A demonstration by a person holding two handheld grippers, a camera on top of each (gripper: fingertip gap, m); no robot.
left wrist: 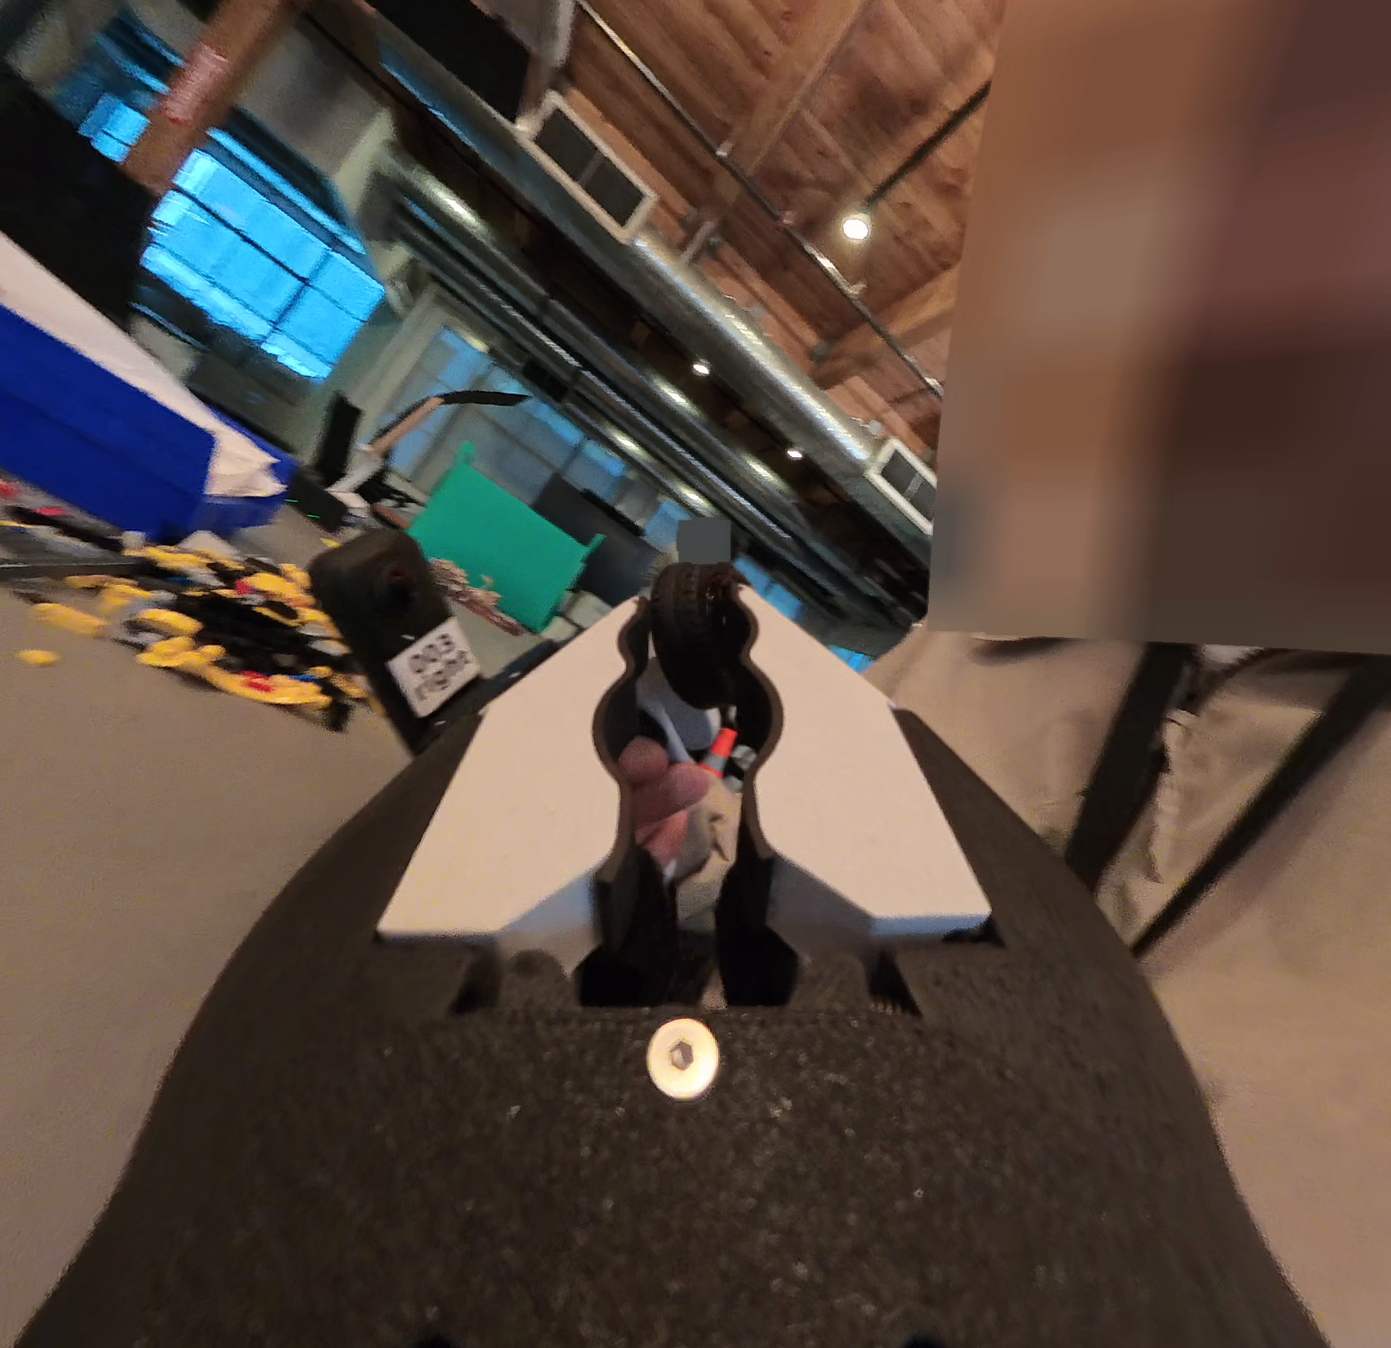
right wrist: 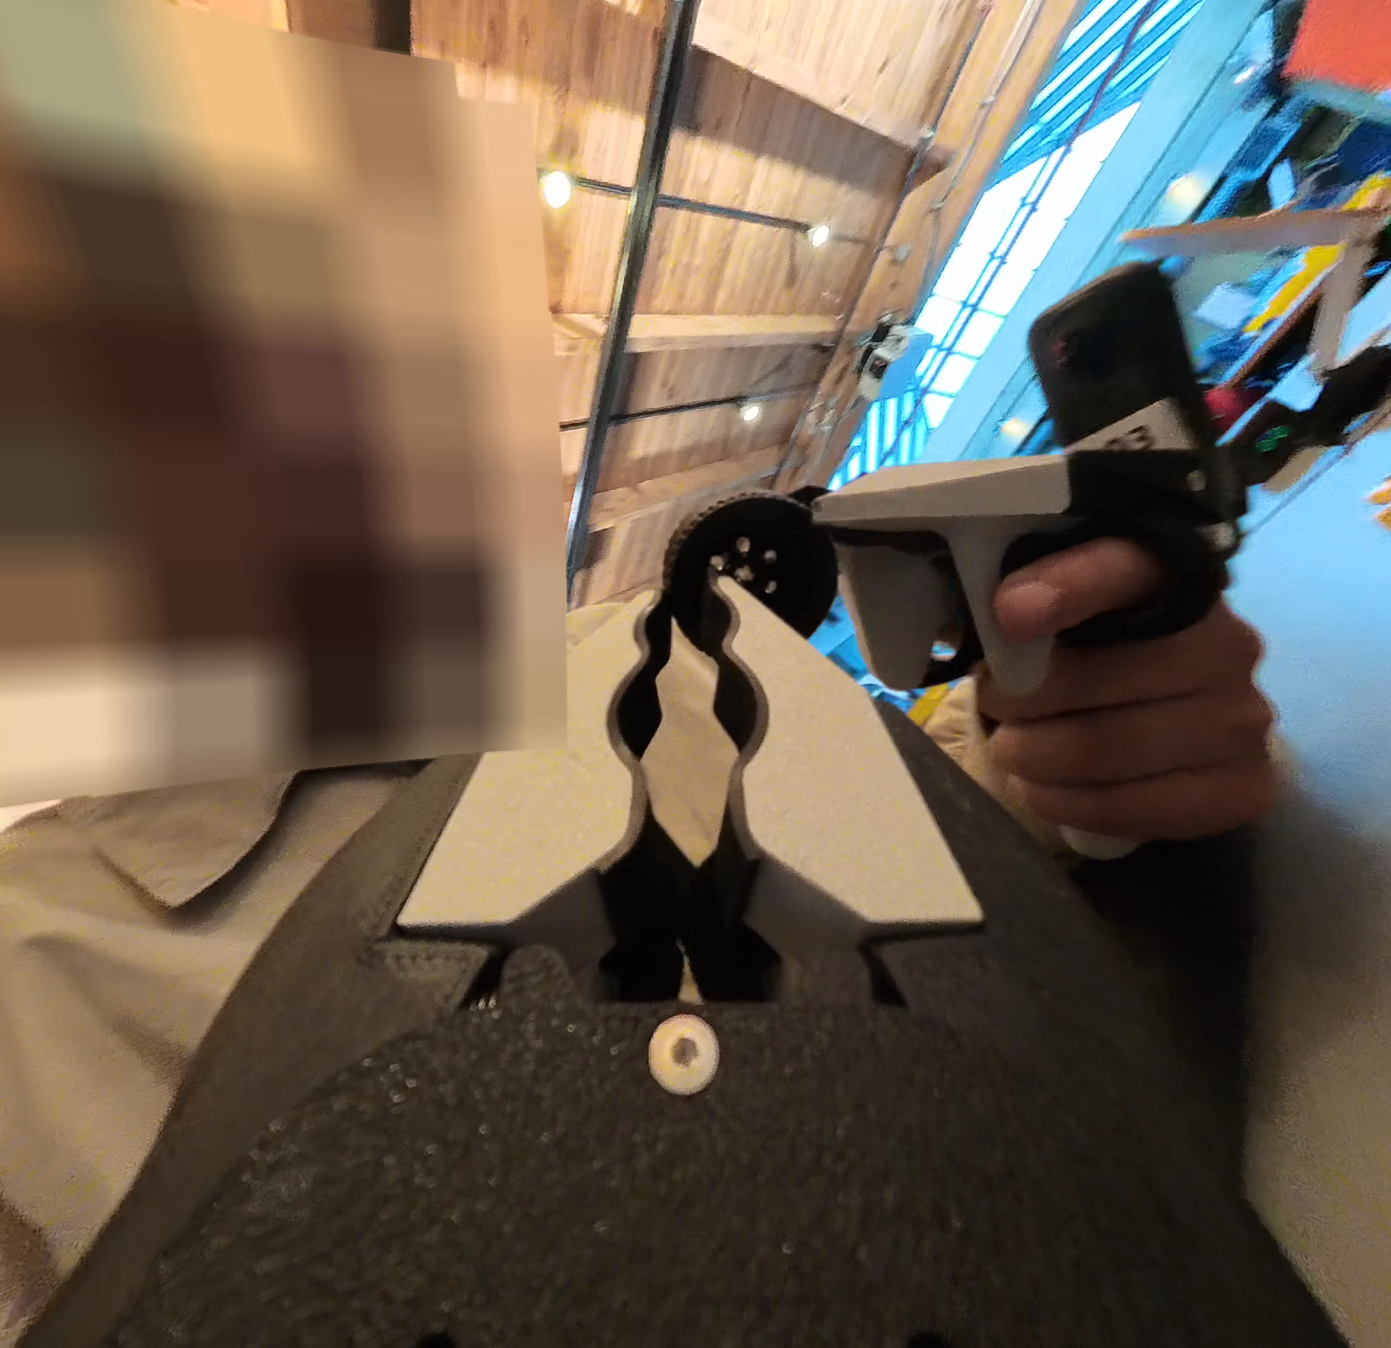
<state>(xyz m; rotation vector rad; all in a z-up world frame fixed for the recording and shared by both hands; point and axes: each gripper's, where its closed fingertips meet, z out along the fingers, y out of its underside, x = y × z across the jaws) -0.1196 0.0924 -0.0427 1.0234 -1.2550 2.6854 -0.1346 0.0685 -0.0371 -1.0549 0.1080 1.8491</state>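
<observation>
A small black toy wheel with a ribbed tyre sits between the tips of my left gripper, seen edge-on; the jaws are shut on it. In the right wrist view the same wheel shows its hub with small holes. My right gripper is shut on its lower left rim. The left gripper comes in from the right and holds the wheel's upper right side, with a hand around its handle. Both grippers are raised in the air, close to a person. The right gripper's black camera body shows at the left.
A pile of small yellow and black pieces lies on a grey table at the left. A blue bin and a green bin stand behind. A person's beige shirt is close by. A wooden ceiling with ducts is overhead.
</observation>
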